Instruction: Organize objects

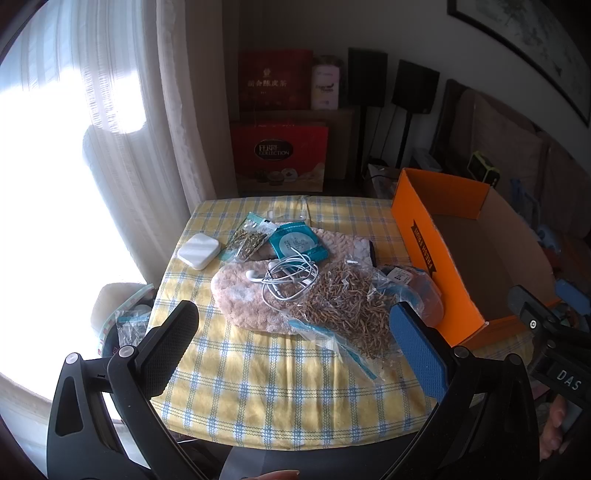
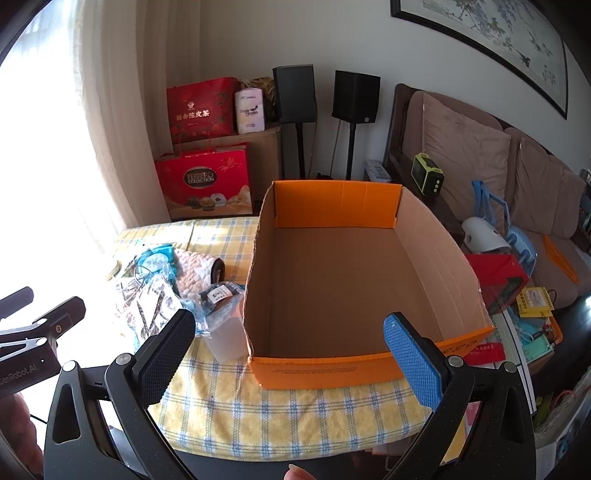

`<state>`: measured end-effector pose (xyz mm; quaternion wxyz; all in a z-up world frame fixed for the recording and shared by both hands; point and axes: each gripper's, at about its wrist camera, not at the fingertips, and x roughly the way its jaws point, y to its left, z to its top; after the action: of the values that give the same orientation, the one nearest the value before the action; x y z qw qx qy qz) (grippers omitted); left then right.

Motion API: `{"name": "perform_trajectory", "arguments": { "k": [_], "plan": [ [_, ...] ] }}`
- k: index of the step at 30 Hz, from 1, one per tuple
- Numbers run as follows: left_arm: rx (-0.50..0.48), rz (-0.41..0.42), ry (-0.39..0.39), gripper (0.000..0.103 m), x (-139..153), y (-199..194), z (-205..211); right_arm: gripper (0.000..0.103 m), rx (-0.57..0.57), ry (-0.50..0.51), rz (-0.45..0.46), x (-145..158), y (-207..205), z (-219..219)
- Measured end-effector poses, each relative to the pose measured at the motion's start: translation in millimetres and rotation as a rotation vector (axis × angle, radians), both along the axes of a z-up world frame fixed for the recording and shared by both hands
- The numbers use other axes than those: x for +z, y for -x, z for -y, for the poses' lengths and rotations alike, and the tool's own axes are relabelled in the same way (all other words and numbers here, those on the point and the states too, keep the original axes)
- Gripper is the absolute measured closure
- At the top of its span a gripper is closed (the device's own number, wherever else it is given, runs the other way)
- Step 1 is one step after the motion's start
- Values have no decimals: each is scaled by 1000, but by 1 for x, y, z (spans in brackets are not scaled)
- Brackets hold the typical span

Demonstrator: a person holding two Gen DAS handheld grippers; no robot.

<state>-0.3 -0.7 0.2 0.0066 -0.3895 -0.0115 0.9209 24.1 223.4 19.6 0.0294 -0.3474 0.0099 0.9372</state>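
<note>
Black and blue pads on my left gripper (image 1: 295, 339) stand spread wide above the plaid tablecloth (image 1: 258, 380); tangled white earphones (image 1: 291, 278) lie beyond. My right gripper (image 2: 290, 345), equally spread, faces the orange box (image 2: 332, 369).

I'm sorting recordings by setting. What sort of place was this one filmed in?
Most likely a home living room: a cushioned sofa along the wall, a framed painting above it, speakers on stands, and sheer curtains by a bright window.

Earphones (image 1: 290, 275) on slipper (image 1: 258, 299) (box (image 1: 439, 258) to right).
</note>
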Motion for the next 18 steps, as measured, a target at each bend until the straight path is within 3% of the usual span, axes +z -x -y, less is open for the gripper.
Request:
{"name": "perform_trajectory", "arguments": {
  "k": [18],
  "plan": [
    [1, -1, 1, 0, 0, 0, -1, 0, -6, 1, 0, -2, 2, -4]
  ]
}}
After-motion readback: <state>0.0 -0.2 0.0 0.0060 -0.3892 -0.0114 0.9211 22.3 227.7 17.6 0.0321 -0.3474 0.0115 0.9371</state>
